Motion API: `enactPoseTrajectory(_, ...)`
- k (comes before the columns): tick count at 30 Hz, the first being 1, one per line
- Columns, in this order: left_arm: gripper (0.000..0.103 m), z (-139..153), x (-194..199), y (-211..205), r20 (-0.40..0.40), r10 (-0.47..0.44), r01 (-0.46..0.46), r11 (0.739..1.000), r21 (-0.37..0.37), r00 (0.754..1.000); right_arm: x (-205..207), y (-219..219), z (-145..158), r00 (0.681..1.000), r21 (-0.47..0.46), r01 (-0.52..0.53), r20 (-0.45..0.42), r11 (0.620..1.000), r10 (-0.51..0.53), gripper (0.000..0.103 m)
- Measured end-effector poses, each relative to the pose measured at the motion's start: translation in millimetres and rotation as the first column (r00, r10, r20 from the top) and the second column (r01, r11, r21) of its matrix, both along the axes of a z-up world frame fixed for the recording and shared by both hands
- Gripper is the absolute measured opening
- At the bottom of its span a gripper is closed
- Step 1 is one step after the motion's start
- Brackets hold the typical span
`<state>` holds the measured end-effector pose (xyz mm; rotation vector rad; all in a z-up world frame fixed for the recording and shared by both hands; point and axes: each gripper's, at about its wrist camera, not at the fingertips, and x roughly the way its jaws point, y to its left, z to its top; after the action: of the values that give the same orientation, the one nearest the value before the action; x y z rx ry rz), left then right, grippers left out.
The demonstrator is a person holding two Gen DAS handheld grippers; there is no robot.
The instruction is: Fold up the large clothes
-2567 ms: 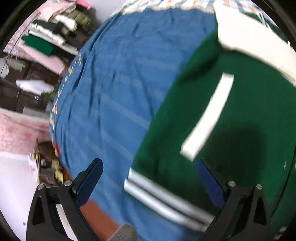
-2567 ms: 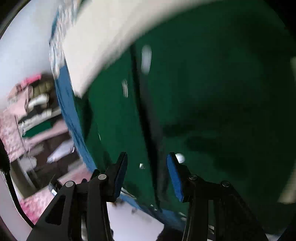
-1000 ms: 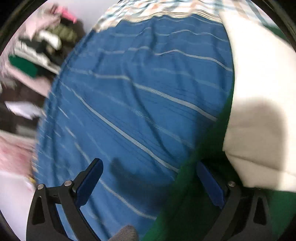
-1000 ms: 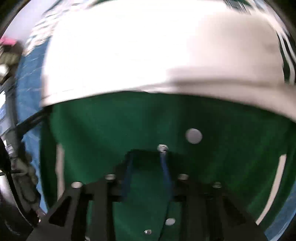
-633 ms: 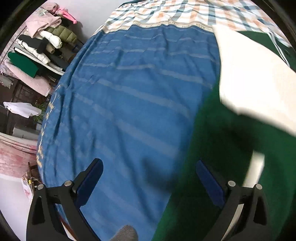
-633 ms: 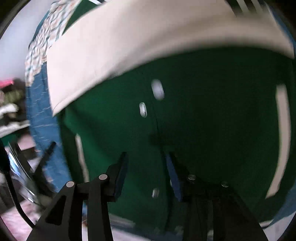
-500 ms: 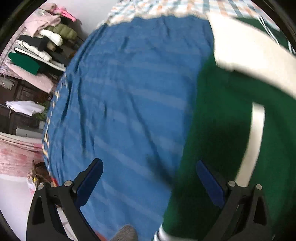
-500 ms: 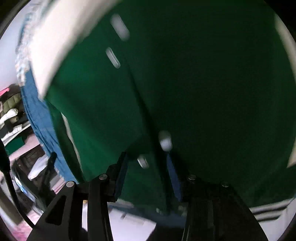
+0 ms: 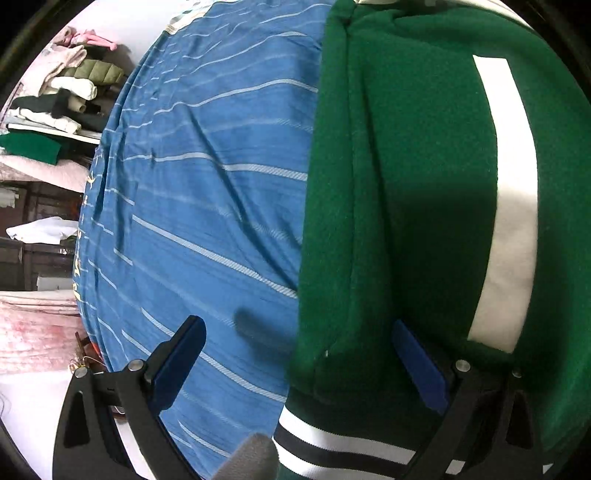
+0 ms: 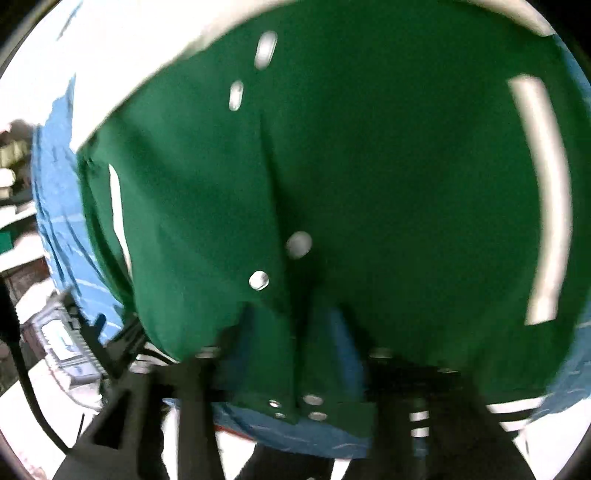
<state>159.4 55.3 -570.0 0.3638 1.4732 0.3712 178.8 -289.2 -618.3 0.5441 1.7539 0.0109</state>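
Two grippers hover over the green varsity jacket (image 9: 406,184), spread flat on the blue striped bed (image 9: 203,203) for folding. Left gripper (image 9: 295,362) gapes, straddling its side edge; right gripper (image 10: 291,354) is opening, front placket loose between.

Below me a bed (image 9: 207,206) lies under a blue sheet with thin pale stripes. To my left, shelves (image 9: 55,122) carry stacked folded clothes in pink, olive, cream and green. Above them I see a plain pale wall (image 9: 147,26). The floor (image 9: 26,402) beside the bed is light, and a pink patterned cloth (image 9: 33,332) lies near it.
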Motion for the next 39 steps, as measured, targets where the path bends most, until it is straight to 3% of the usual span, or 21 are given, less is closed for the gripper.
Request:
enactPoseTrajectory(3,0.103,11,-1,-3,-0.010,0.009,-0.008,1.000,0.024,1.000,-7,-83,30,0.995,-0.080,0.086,0.053,0.993,-0.082,0.058)
enactPoseTrajectory(5,0.103,36,2,-9,0.034,0.034,-0.036,0.998,0.046,0.999,-2,-146,48,0.991,-0.148,0.113,0.082,0.982,-0.102,0.058)
enactPoseTrajectory(10,0.103,90,6,-63,0.159,0.032,-0.045,0.996,0.079,0.987,18,-244,43,0.990,-0.262,0.078,0.130,0.962,-0.045,0.058)
enactPoseTrajectory(13,0.103,93,7,-119,0.179,-0.015,-0.004,0.995,0.104,0.984,53,-257,17,0.988,-0.271,0.010,0.152,0.962,0.032,0.058)
enactPoseTrajectory(16,0.103,73,6,-176,0.168,-0.055,0.030,0.989,0.147,0.984,88,-254,-19,0.969,-0.259,-0.100,0.195,0.961,0.153,0.058)
enactPoseTrajectory(18,0.103,54,5,-209,0.155,-0.090,0.056,0.976,0.212,0.984,106,-257,-40,0.950,-0.299,-0.166,0.207,0.939,0.234,0.057)
enactPoseTrajectory(20,0.103,33,5,-238,0.125,-0.098,0.063,0.965,0.256,0.987,121,-267,-55,0.926,-0.396,-0.218,0.204,0.892,0.317,0.055)
enactPoseTrajectory(22,0.103,12,6,-242,0.089,-0.083,0.052,0.950,0.309,0.993,128,-284,-64,0.940,-0.332,-0.200,0.201,0.922,0.276,0.055)
enactPoseTrajectory(25,0.103,-3,9,-245,0.083,-0.044,0.009,0.923,0.384,0.996,130,-286,-56,0.917,-0.332,-0.268,0.200,0.905,0.345,0.055)
enactPoseTrajectory(27,0.103,2,7,-250,0.087,-0.033,-0.007,0.905,0.425,0.996,124,-291,-47,0.917,-0.283,-0.266,0.220,0.921,0.333,0.058)
enactPoseTrajectory(31,0.103,45,-17,-289,0.121,-0.080,0.017,0.890,0.456,0.989,95,-330,-18,0.907,-0.279,-0.285,0.231,0.917,0.352,0.060)
enactPoseTrajectory(35,0.103,75,-61,-353,0.111,-0.170,0.107,0.897,0.429,0.979,57,-380,1,0.928,-0.263,-0.272,0.183,0.926,0.324,0.062)
enactPoseTrajectory(39,0.103,70,-107,-429,0.042,-0.267,0.238,0.911,0.337,0.963,12,-416,13,0.949,-0.272,-0.245,0.127,0.930,0.288,0.062)
